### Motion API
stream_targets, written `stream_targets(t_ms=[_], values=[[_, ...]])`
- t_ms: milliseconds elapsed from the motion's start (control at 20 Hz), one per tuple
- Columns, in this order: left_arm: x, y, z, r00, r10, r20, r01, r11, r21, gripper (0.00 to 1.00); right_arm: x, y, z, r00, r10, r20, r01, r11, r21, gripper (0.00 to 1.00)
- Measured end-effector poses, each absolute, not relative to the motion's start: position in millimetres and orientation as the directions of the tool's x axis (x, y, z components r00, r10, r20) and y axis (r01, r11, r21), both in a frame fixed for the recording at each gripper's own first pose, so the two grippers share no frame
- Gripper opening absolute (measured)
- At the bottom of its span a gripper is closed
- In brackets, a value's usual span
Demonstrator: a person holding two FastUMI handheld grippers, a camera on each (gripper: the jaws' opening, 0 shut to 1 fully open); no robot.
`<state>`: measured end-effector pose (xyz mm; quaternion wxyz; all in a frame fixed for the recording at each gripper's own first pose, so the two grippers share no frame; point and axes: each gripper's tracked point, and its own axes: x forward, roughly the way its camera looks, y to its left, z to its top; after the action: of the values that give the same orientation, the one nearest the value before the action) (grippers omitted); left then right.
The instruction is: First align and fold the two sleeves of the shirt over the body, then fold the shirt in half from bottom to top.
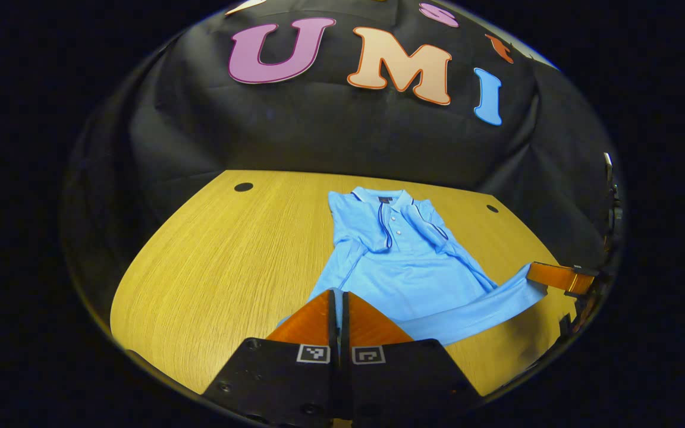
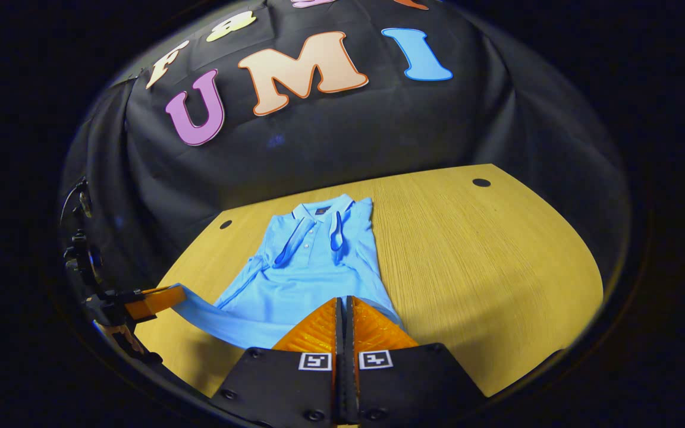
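Matt cloth shirt [image 1: 414, 267] (wood-grain table [image 1: 229, 267])

Shirt [image 1: 414, 279] hem corners — hidden behind each hand-held gripper's fingers.

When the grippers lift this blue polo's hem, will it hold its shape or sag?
Likely sag: the shirt is thin cloth, and its hem already droops between the left gripper and right gripper. Probably light. The folded sleeves may slip.
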<state>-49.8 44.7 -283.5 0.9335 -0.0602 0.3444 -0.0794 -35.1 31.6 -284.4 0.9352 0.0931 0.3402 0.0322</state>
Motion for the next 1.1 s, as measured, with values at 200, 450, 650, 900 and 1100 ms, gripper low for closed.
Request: stream_targets(t_ms=[200,450,650,900,1100], values=[[2.0,35.4,-282.9,0.757,-0.217,-0.616,0.124,0.974,-0.191,0.00,24.4,39.9,-282.8,0.787,0.126,-0.604,0.014,0.975,0.221,0.02],[68.6,31.6,-288.4,0.773,-0.234,-0.590,0.145,0.970,-0.194,0.00,93.2,42.4,-287.0,0.812,0.118,-0.571,0.023,0.972,0.233,0.02],[120.3,34.5,-301.2,0.781,-0.227,-0.582,0.152,0.973,-0.176,0.00,148.5,34.0,-298.8,0.824,0.092,-0.559,0.036,0.976,0.214,0.02],[180.7,39.5,-325.4,0.783,-0.216,-0.583,0.137,0.974,-0.178,0.00,211.7,28.4,-323.0,0.833,0.053,-0.551,0.071,0.977,0.202,0.02],[216.1,42.6,-359.8,0.763,-0.204,-0.613,0.135,0.978,-0.158,0.00,243.3,20.0,-360.9,0.809,0.012,-0.587,0.112,0.978,0.175,0.02]])
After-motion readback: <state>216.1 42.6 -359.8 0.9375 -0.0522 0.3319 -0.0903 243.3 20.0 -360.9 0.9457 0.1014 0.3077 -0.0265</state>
